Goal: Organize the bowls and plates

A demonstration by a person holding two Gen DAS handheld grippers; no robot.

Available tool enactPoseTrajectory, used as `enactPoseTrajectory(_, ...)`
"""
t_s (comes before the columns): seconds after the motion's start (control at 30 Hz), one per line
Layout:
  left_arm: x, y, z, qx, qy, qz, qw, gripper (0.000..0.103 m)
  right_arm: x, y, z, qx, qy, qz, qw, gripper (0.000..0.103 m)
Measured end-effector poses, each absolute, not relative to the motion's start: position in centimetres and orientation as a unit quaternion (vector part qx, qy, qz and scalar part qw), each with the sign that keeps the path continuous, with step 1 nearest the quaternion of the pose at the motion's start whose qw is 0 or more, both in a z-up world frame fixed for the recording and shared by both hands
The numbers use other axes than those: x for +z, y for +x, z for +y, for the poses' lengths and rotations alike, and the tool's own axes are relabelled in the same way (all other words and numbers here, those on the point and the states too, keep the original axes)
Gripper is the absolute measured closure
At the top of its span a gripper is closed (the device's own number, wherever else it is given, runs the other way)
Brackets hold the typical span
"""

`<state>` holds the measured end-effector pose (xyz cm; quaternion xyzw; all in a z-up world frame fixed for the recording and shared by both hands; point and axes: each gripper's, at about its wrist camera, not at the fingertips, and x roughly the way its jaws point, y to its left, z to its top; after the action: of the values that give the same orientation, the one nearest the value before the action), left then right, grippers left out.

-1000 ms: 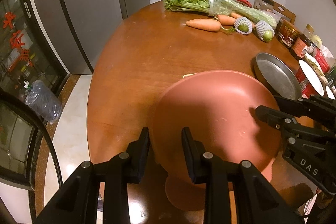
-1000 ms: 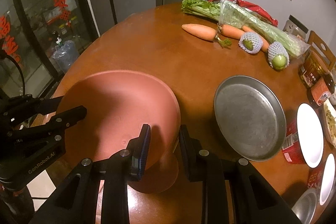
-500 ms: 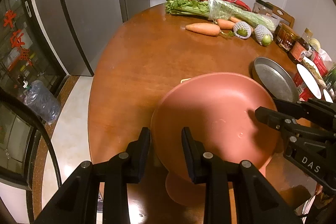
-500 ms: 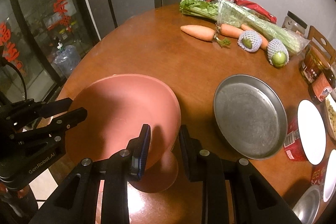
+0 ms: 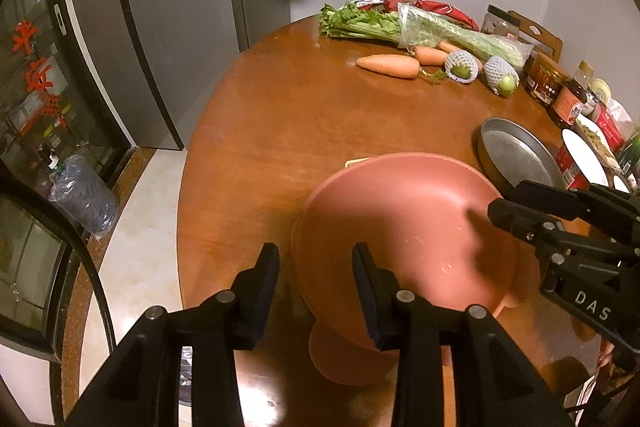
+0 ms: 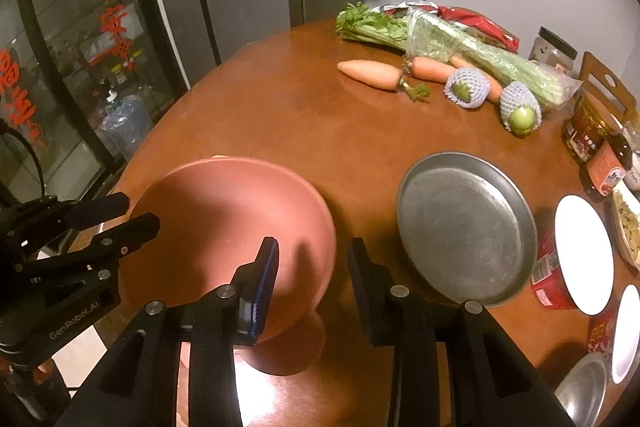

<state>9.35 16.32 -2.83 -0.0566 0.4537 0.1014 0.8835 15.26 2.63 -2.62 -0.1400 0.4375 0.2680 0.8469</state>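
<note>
One pink bowl (image 6: 228, 227), one metal pan (image 6: 466, 227)

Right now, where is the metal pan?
In the right wrist view the metal pan lies on the table, right of the pink bowl, left of the white plates.

Left claw (image 5: 315, 269) and right claw (image 6: 313, 273) angle steeply downward from opposite sides, facing each other, each with jaws opening, pads parted and gripping nothing.
</note>
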Motion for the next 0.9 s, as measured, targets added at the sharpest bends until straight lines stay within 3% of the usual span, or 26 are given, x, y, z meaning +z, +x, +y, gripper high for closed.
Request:
enactPoseTrajectory(0.5, 0.2, 9.2, 15.1, 0.104, -0.042, 0.426, 0.898, 0.05, -0.7, 15.4, 0.0, 0.255, -0.116, 0.425, 0.861, 0.065)
enactPoseTrajectory(0.9, 3.2, 9.9, 11.0, 0.078, -0.011, 0.4, 0.913, 0.047, 1.0, 15.3, -4.3, 0.229, -0.082, 0.409, 0.879, 0.058)
